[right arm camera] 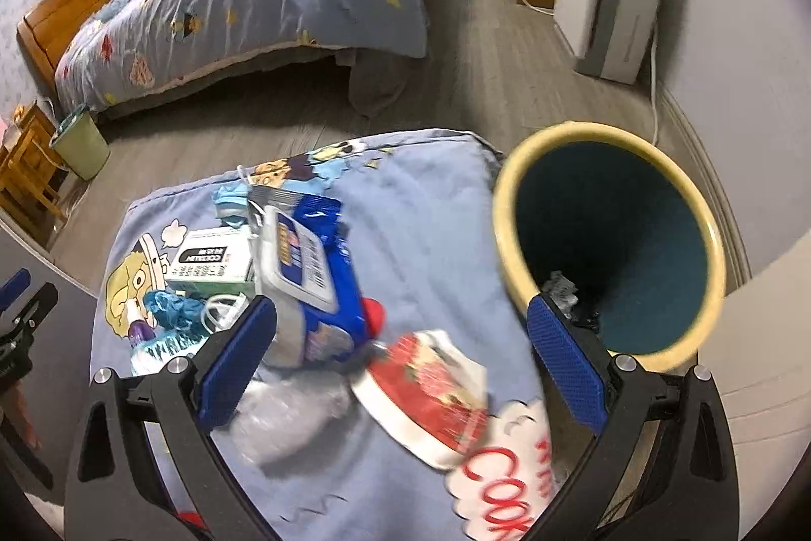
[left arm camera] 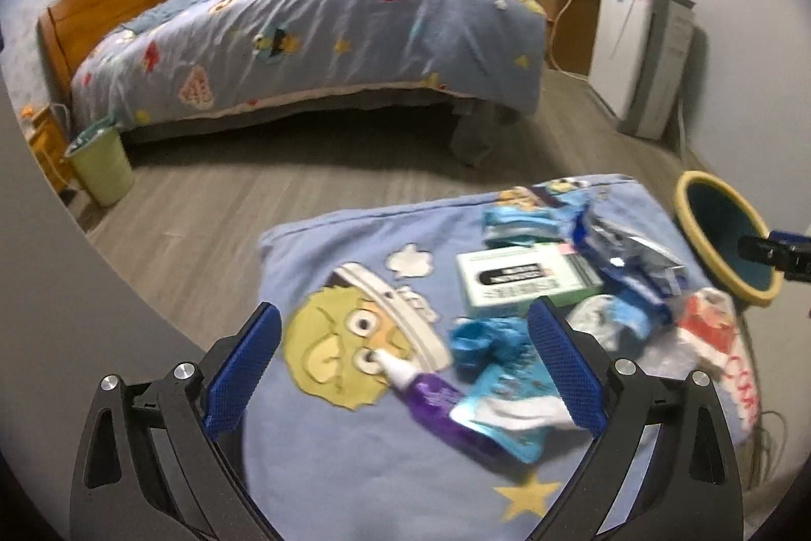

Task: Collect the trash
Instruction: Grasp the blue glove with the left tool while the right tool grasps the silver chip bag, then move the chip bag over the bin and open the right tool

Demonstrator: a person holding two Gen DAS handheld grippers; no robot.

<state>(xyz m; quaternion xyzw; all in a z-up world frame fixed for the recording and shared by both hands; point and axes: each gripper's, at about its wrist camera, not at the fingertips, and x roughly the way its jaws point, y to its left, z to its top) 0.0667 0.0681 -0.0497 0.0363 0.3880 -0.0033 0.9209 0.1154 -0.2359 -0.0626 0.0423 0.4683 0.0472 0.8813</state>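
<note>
Room: bedroom with a bed (left arm camera: 304, 34) behind the blue cushion (left arm camera: 385, 480), taken as landmark.
Cushion: trash is heaped on its right half.
Bin (right arm camera: 608, 247): tilted just off the cushion's right edge, mouth turned to the heap, some trash already inside.
Wipes pack (right arm camera: 309, 272): mid-heap, beside a white box (left arm camera: 522, 277).
Red-printed cup (right arm camera: 431, 394): nearest the bin, lying between the right gripper (right arm camera: 400, 368) fingers, untouched.
Purple tube (left arm camera: 436, 399): between the left gripper (left arm camera: 405, 368) fingers, untouched.
Fingers: both pairs are held wide apart, empty.
Risk: the slick, crumpled wrappers could be pushed off the soft cushion, or the bin nudged over, if either gripper is closed off-centre.
</note>
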